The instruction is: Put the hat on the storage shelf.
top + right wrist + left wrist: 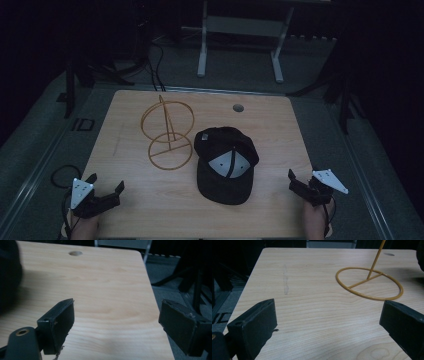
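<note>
A light wooden table (150, 210) is seen from above in a dim room, with a small round hole (238, 107) set near its far edge. Beyond the table, the white legs of a frame (202, 45) are seen standing on the grey floor. A black cap (225, 165) with grey panels on its crown is laid just right of the table's centre, its brim turned toward the near edge. Just beside it, to the left, a yellow wire stand (167, 135) is placed, made of a flat ring base crossed by a bar, with an upright ring raised above it on a stem; whether base and cap touch cannot be told. The left gripper (106, 189) is held at the near left corner, its jaws spread wide over bare wood. The right gripper (295, 181) is held at the near right edge, likewise released, with nothing grasped between its jaws.
</note>
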A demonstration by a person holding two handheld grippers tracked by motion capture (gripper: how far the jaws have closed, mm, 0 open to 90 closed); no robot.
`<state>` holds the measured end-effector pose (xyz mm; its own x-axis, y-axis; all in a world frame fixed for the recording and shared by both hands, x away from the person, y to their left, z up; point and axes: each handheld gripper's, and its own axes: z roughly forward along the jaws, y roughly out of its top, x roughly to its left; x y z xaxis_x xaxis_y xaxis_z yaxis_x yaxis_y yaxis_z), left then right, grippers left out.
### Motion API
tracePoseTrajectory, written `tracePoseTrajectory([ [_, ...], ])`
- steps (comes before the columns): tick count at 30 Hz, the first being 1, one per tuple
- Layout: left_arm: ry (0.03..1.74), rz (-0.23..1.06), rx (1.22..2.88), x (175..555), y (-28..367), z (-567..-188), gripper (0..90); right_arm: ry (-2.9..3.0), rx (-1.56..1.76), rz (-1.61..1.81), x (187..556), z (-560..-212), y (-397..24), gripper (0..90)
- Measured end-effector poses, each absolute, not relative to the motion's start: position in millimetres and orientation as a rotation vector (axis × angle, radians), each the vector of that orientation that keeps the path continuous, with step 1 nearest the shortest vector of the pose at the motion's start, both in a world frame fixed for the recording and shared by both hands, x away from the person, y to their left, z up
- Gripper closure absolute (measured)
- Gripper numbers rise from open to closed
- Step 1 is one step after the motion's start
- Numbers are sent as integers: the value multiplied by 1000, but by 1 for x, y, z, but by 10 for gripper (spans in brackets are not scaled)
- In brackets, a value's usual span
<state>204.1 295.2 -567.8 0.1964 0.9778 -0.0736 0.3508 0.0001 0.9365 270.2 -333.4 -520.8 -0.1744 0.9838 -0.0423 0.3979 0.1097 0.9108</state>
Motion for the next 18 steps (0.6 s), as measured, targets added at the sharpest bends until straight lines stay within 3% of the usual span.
tracePoseTrajectory([
  [18, 1312, 819, 1533, 204, 294, -568, 16, 1814, 1185, 1273, 280, -459, -273, 122],
])
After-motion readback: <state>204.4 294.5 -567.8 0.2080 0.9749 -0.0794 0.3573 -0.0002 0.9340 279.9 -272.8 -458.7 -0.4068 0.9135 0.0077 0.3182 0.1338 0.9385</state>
